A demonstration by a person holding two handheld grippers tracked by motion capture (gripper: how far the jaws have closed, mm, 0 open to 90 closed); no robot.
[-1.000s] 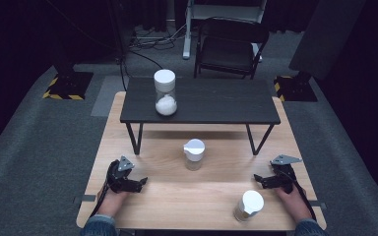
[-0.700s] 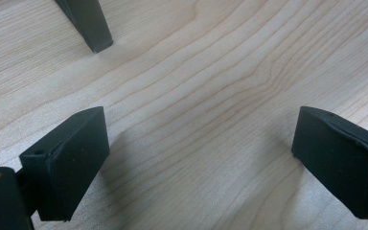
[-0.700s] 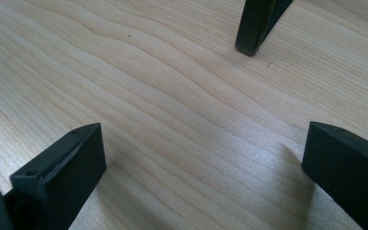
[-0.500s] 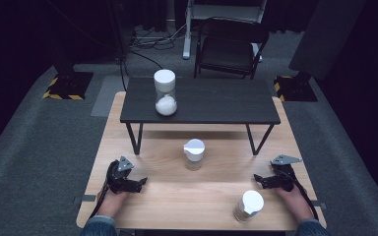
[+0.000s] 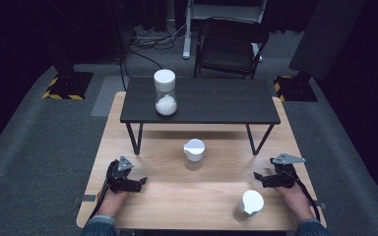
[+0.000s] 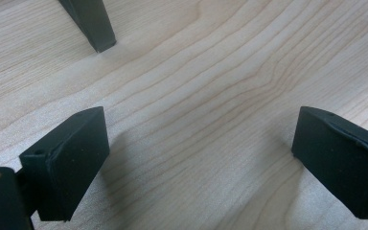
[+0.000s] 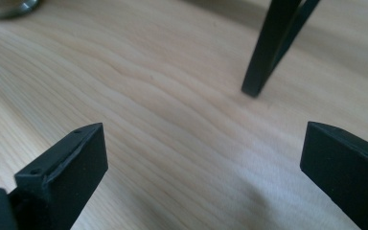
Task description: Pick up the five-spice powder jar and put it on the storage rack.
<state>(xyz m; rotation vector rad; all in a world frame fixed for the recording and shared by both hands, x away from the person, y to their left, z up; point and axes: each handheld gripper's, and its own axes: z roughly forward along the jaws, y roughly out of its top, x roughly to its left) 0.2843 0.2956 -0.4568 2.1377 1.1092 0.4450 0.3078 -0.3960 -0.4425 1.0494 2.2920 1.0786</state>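
The left hand-held gripper (image 5: 139,182) rests low on the wooden tabletop (image 5: 177,196) with its jaws spread wide and nothing between them; its own view looks along bare wood grain, with one black leg (image 6: 92,24) of the small dark table (image 5: 202,101) ahead and to the left of the jaws. Ahead of it and off toward the other hand stands the nearest jar with a white lid (image 5: 194,153), well apart from both hands. If this hand sweeps toward that jar without lifting, a jaw could catch the table leg or clip the jar low and tip it, since it looks light and top-heavy. Farther ahead, up on the small dark table, a taller jar holding white powder (image 5: 165,92) stands near the edge; a knock to the leg could shake it. The right hand-held gripper (image 5: 259,178) also lies open and empty, jaws wide, with another black leg (image 7: 268,48) ahead of it in its own view. Just behind and beside this hand, toward the person, stands a third jar with a white lid (image 5: 249,205); it sits close to the forearm, so a careless pull back or a trailing cable could knock it over or off the tabletop's near edge.
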